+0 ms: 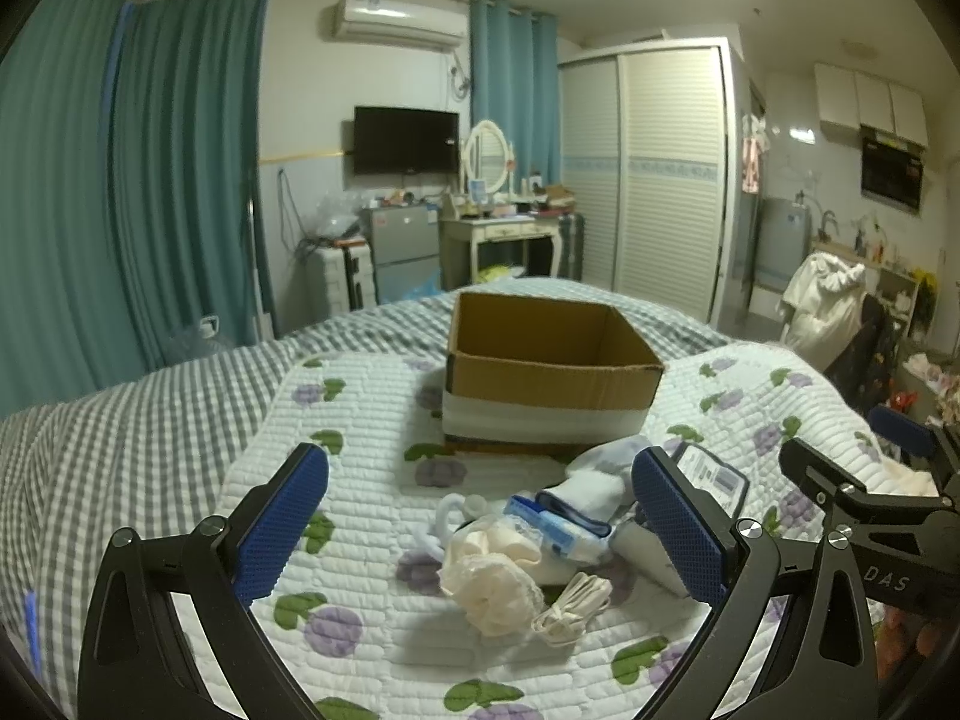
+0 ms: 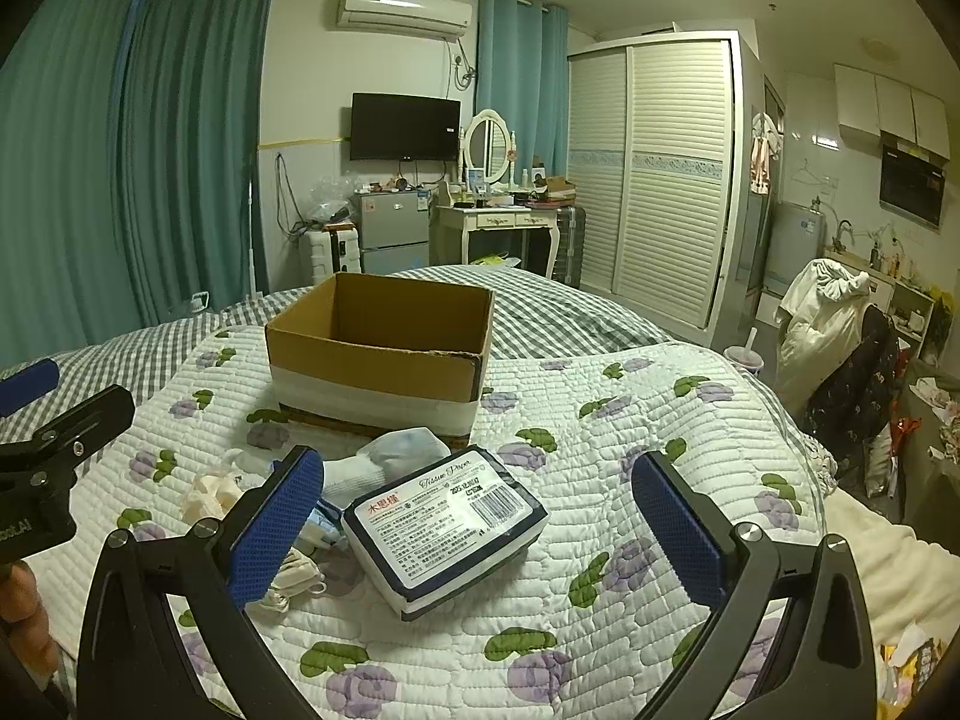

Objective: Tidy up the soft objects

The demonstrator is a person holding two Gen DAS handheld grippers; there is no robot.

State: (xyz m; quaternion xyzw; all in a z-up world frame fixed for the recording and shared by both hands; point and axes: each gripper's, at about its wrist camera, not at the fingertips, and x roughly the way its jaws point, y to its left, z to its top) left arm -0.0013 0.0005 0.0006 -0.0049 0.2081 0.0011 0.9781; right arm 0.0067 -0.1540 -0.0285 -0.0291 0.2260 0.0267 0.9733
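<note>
The left gripper (image 1: 480, 525) is held wide open and empty over a little heap: a cream frilly cloth (image 1: 489, 579) and white socks (image 1: 600, 480). The right gripper (image 2: 480, 525) is wide open too, around the wrapped tissue pack (image 2: 447, 525). The empty brown cardboard box (image 2: 384, 354) is set farther away, likely for these. The pack's label is read only in the right view.

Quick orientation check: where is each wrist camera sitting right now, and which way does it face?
Left wrist: on the left gripper, low over the quilt, facing the cream cloth and socks; the right gripper shows at right.
Right wrist: on the right gripper, facing the tissue pack; fingertips at lower left.
Shared: the cardboard box.
</note>
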